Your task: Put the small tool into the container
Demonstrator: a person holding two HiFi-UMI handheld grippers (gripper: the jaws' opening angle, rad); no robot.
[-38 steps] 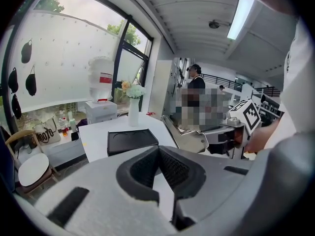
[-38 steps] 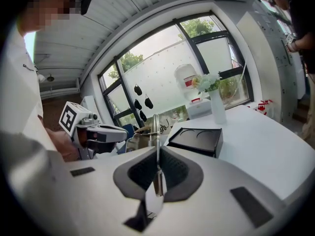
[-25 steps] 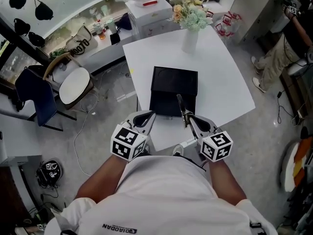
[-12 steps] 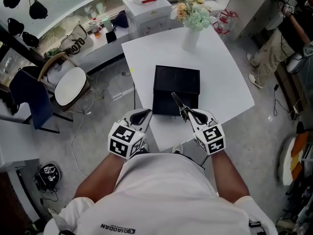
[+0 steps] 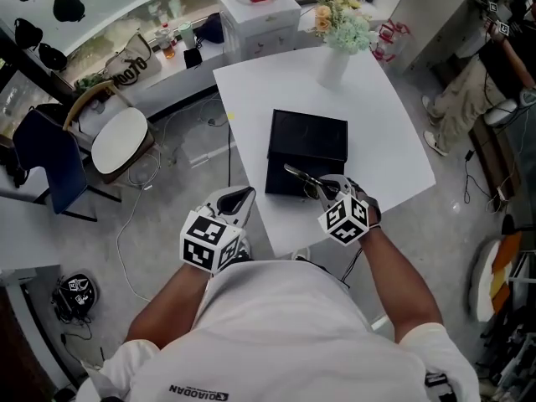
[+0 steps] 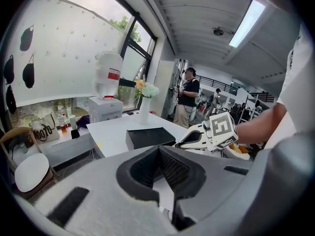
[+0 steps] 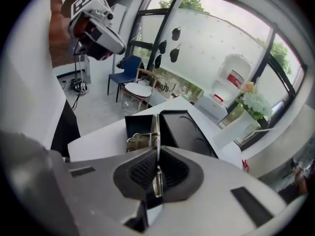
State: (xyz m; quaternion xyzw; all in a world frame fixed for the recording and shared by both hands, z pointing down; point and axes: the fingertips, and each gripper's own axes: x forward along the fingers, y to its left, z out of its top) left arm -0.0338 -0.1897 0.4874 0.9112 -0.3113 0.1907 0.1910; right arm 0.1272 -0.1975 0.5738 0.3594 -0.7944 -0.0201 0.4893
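Right gripper [image 5: 325, 191] fingers pinch the metal tool [image 5: 299, 175]. Its long axis runs forward-left, tip over the near compartment of the black box [image 5: 310, 136]. Left gripper [image 5: 239, 198] fingers pressed together, empty, farther off.

Container [image 5: 308, 137] sits mid-surface [image 5: 394, 153]; vase [image 5: 333, 69] behind it; small tool [image 5: 299, 175] above its near side; chair [image 5: 120, 141] well left

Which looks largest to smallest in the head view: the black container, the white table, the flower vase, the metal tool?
1. white table
2. black container
3. flower vase
4. metal tool, clearly smallest though nearer the camera
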